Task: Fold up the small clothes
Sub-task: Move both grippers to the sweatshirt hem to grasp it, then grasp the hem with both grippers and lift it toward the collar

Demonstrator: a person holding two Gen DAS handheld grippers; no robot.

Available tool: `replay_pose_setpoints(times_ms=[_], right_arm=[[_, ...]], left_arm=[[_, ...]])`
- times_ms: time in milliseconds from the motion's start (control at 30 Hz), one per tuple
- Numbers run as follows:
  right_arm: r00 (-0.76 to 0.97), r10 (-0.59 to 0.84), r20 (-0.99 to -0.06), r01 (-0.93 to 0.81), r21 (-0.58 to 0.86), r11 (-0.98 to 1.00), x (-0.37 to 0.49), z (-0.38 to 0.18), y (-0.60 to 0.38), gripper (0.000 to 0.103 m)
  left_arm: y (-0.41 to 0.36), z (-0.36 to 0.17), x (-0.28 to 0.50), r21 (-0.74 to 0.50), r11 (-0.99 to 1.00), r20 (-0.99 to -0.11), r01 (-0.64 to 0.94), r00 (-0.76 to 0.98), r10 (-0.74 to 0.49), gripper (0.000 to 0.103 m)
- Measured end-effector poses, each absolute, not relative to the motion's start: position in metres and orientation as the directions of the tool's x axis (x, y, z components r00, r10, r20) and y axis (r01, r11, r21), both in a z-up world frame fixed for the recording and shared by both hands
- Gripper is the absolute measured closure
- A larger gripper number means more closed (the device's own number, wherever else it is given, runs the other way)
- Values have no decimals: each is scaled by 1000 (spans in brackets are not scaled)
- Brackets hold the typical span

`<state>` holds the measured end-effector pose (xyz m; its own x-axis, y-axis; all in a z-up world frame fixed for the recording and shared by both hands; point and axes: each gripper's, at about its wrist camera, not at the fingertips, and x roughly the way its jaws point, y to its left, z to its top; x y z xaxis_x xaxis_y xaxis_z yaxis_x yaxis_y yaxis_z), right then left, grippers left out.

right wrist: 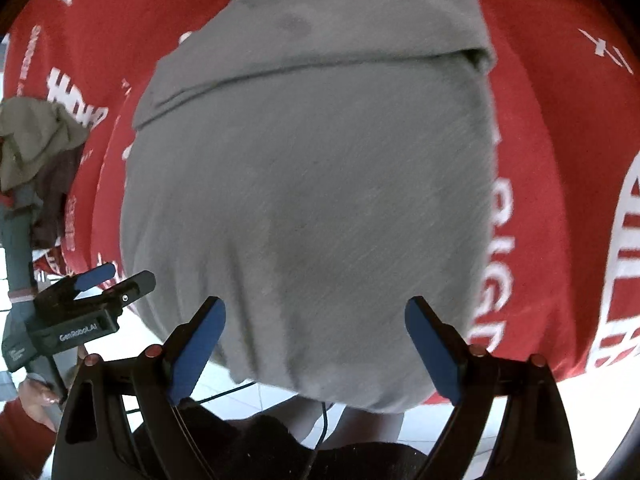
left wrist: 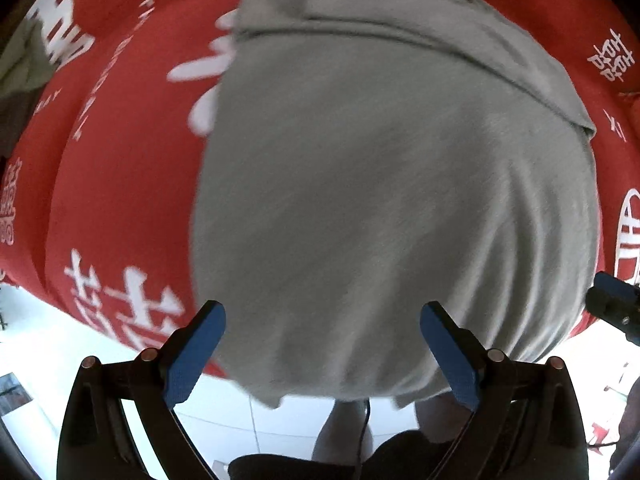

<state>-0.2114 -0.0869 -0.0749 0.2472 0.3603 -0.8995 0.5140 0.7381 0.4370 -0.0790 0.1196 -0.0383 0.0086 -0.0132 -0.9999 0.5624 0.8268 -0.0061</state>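
The red printed cloth (left wrist: 120,160) carries the grey garment (left wrist: 380,200), laid flat ahead of both tools with one fold across its far end, presumably for another fold, while the left gripper (left wrist: 322,354) and right gripper (right wrist: 314,350) stand apart, holding nothing.

Tabletop (left wrist: 120,184) under red cloth w/ white lettering, hanging over the near edge. Below it, white tiled floor (left wrist: 248,420), brightly lit. Dark edges top corners, prob. lens rim, can't tell.
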Motion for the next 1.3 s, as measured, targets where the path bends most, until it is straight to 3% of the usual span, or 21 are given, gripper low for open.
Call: replay_pose_setpoints(times_ms=[467, 633, 933, 1133, 1300], right_arm=[[253, 428, -868, 632, 483, 606, -291, -107, -69, 11], [213, 573, -792, 586, 572, 573, -302, -148, -65, 31], [199, 639, -743, 510, 636, 580, -313, -171, -59, 32], [248, 605, -757, 534, 627, 567, -329, -169, -72, 32], [285, 656, -699, 519, 688, 508, -314, -181, -74, 31]], left_arm=[[203, -76, -81, -156, 819, -988, 552, -72, -140, 5], [218, -102, -81, -276, 815, -961, 509, -160, -225, 5], [235, -117, -99, -334, 773, -942, 539, -192, -274, 5], [205, -118, -115, -339, 756, -941, 560, -206, -270, 5], [196, -110, -123, -374, 761, -927, 530, -226, -298, 5]])
